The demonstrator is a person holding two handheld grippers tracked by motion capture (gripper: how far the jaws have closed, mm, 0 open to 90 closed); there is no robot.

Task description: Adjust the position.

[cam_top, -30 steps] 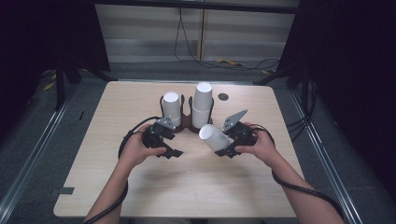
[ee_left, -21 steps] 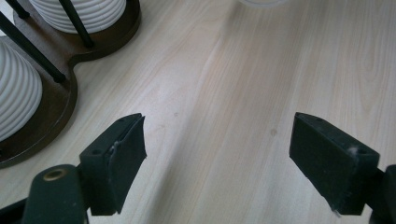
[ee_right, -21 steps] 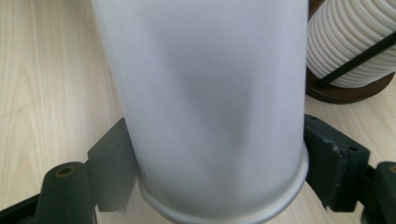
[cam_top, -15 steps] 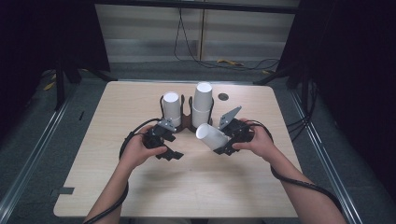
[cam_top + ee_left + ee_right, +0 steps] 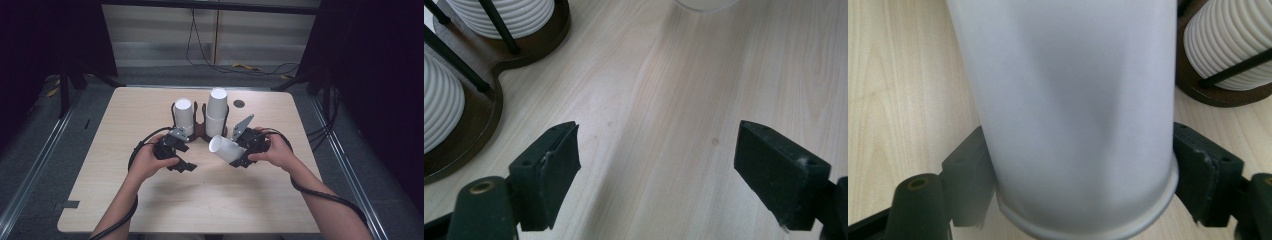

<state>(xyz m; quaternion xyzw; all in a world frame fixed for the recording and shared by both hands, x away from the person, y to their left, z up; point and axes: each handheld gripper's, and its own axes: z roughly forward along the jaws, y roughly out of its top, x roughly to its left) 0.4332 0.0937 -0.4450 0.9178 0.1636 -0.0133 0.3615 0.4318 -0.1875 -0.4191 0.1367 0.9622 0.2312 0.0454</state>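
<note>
High view: the right gripper [image 5: 239, 150] is clamped on a smooth white cup [image 5: 226, 149], held tipped on its side above the worktop [image 5: 280, 210], closed base toward 10 o'clock, rim back in the jaws. Just beyond, toward 12 o'clock, a dark wooden holder [image 5: 201, 131] carries a ribbed cup [image 5: 183, 113] in its left bay and a taller stack of cups [image 5: 216, 111] in its right bay. The left gripper [image 5: 176, 150] sits at 9 o'clock of the held cup, near the holder's front edge, carrying nothing. Left gripper view: jaws wide apart over bare wood grain; the holder base and ribbed cup walls lie at 10 o'clock, off the jaws. Right gripper view: the cup wall runs between both jaws, rim bead lowest, touching each pad; a ribbed cup [image 5: 1228, 45] stands at 2 o'clock. Judgement: one cup is in hand and off the stack; setting it down or seating it remains.
</note>
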